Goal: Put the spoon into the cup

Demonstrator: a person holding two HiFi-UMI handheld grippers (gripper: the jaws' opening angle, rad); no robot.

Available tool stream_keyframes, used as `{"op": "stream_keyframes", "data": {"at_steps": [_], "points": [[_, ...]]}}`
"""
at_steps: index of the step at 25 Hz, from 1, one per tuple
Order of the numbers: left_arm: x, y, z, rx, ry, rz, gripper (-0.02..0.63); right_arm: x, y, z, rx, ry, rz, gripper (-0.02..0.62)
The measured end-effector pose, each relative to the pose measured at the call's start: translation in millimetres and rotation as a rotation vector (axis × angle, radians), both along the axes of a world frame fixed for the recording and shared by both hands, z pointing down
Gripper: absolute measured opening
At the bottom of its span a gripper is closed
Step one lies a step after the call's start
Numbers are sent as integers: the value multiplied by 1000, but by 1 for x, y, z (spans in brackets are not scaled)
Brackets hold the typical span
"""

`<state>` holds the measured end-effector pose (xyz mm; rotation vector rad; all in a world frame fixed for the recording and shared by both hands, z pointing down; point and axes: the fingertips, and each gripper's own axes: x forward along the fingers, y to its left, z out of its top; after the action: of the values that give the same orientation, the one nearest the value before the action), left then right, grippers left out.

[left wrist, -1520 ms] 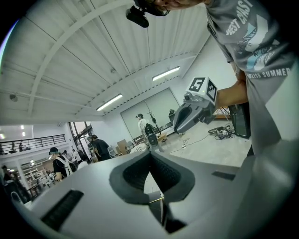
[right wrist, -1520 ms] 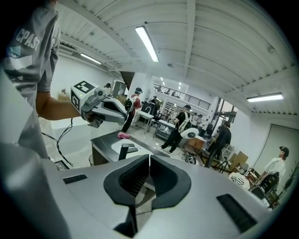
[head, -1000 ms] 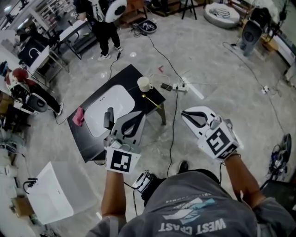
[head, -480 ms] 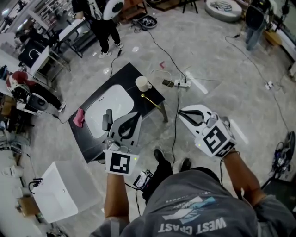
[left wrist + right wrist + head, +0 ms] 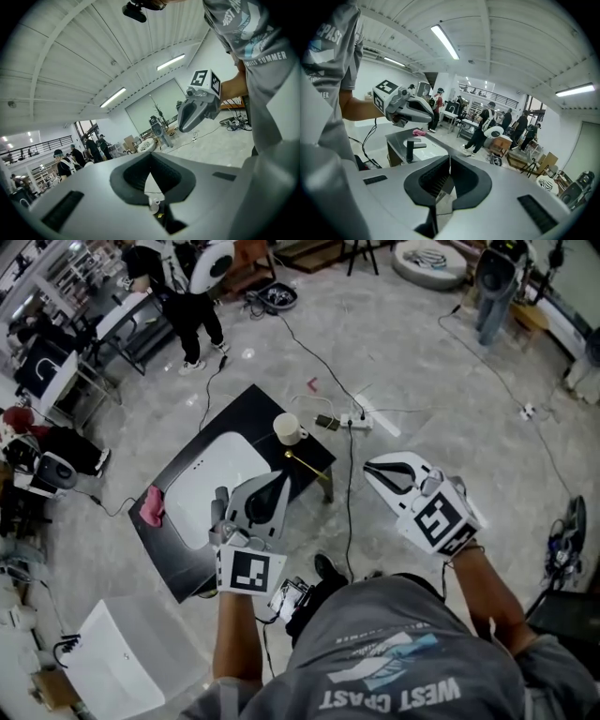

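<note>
A white cup point(image 5: 291, 428) stands at the far right corner of the black table point(image 5: 242, 406). A gold spoon point(image 5: 305, 460) lies flat on the tabletop just in front of it. My left gripper point(image 5: 281, 477) hangs above the table's near right part, a little short of the spoon, jaws shut and empty. In the left gripper view its jaws point(image 5: 150, 157) meet, and the cup point(image 5: 153, 204) and spoon point(image 5: 160, 215) show small through the gap below. My right gripper point(image 5: 370, 466) is off the table's right side over the floor, shut and empty, its jaws closed together in the right gripper view point(image 5: 449, 159).
A white sink basin point(image 5: 220, 474) fills the table's middle, with a dark faucet point(image 5: 221, 503) at its near side and a pink cloth point(image 5: 151, 505) at the left end. A power strip point(image 5: 349, 421) and cables lie on the floor beyond. People stand at the far left.
The person has stepped nearer the table, and the whole view has shifted. My left gripper now reaches farther over the tabletop towards the spoon. Both grippers stay shut.
</note>
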<state>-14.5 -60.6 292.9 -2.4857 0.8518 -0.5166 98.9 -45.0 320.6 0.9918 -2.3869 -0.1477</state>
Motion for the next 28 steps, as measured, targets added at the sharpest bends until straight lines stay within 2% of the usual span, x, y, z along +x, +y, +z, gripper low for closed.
{"op": "stream_keyframes", "data": {"at_steps": [13,18,21,28], "points": [[-31,-54,21,-42,69,65,2,-45,-50,18,-47,38,63,32],[-34,-66,31,-65,84,41,2,-51,-66,38,-86,42,33,32],[-32,-75,37,-73,57,12,2,-52,-77,51,-116,33,0,32],[-20,-89,47,-96,51,-68,2,-46,-100,83,-159,54,-88,34]]}}
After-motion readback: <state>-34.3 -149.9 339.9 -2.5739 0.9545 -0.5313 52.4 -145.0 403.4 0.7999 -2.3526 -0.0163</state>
